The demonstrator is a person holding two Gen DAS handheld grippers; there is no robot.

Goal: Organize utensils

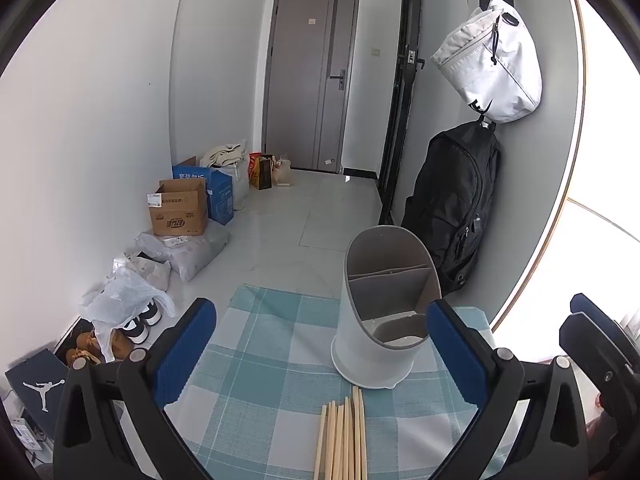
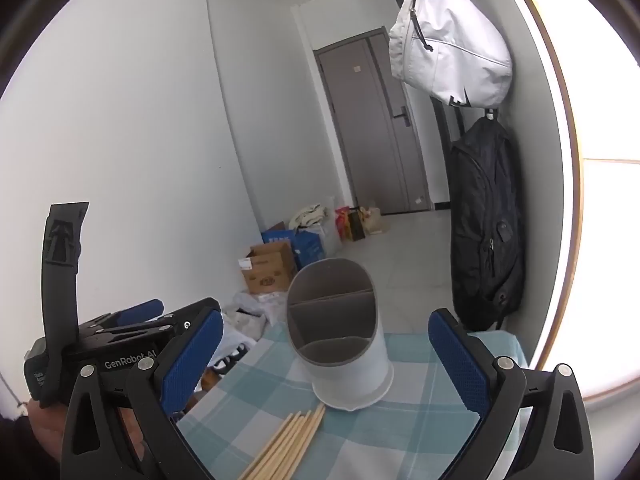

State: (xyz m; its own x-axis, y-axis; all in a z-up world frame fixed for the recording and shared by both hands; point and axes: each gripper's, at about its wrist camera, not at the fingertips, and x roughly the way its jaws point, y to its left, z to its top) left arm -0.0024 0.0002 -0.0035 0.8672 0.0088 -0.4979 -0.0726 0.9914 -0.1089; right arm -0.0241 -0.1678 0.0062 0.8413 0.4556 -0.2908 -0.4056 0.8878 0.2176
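Observation:
A white utensil holder (image 1: 380, 320) with grey inner dividers stands upright on a blue-and-white checked tablecloth (image 1: 260, 360); it also shows in the right wrist view (image 2: 344, 348). Several wooden chopsticks (image 1: 344, 436) lie in a bundle on the cloth just in front of the holder, also seen in the right wrist view (image 2: 288, 444). My left gripper (image 1: 320, 356) is open and empty, above the chopsticks. My right gripper (image 2: 326, 360) is open and empty, facing the holder. The left gripper's body (image 2: 120, 344) shows at the left of the right wrist view.
The small table ends just behind the holder. A black backpack (image 1: 452, 208) and a white bag (image 1: 492, 64) hang on the right wall. Cardboard boxes (image 1: 180, 208), plastic bags and shoes (image 1: 136, 324) line the floor at left. A grey door (image 1: 312, 80) is at the far end.

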